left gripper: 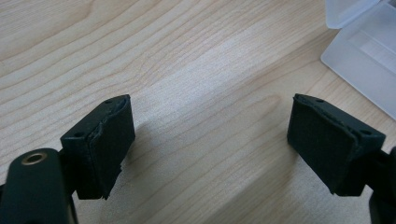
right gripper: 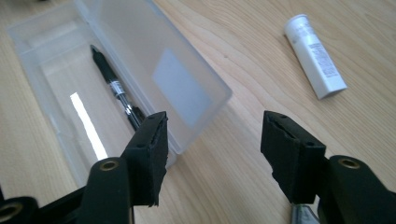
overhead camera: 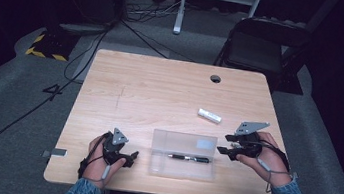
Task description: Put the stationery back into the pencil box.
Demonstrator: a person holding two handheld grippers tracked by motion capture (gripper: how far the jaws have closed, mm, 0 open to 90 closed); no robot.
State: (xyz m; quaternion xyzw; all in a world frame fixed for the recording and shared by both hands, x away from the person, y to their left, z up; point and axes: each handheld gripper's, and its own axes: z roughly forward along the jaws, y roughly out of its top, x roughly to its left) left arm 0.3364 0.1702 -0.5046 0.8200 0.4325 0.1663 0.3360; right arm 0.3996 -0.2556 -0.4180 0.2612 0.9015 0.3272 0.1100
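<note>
A clear plastic box (overhead camera: 158, 166) lies open near the table's front edge, its lid (overhead camera: 179, 141) folded back. A black pen (overhead camera: 189, 158) lies inside it. A small white tube (overhead camera: 209, 115) rests on the wood behind the box. My left gripper (overhead camera: 132, 156) sits low on the table left of the box, open, with bare wood between its jaws (left gripper: 210, 126). My right gripper (overhead camera: 221, 151) hovers at the box's right end, open and holding nothing (right gripper: 215, 140). Past its jaws I see the pen (right gripper: 114, 86), the box lid (right gripper: 201, 79) and the white tube (right gripper: 315, 56).
The wooden table (overhead camera: 160, 90) has a cable hole (overhead camera: 215, 78) near its far edge. A dark folding chair (overhead camera: 257, 47) stands behind the table at the right. Cables run over the grey floor at the left. A corner of the box (left gripper: 364, 51) shows beyond my left jaws.
</note>
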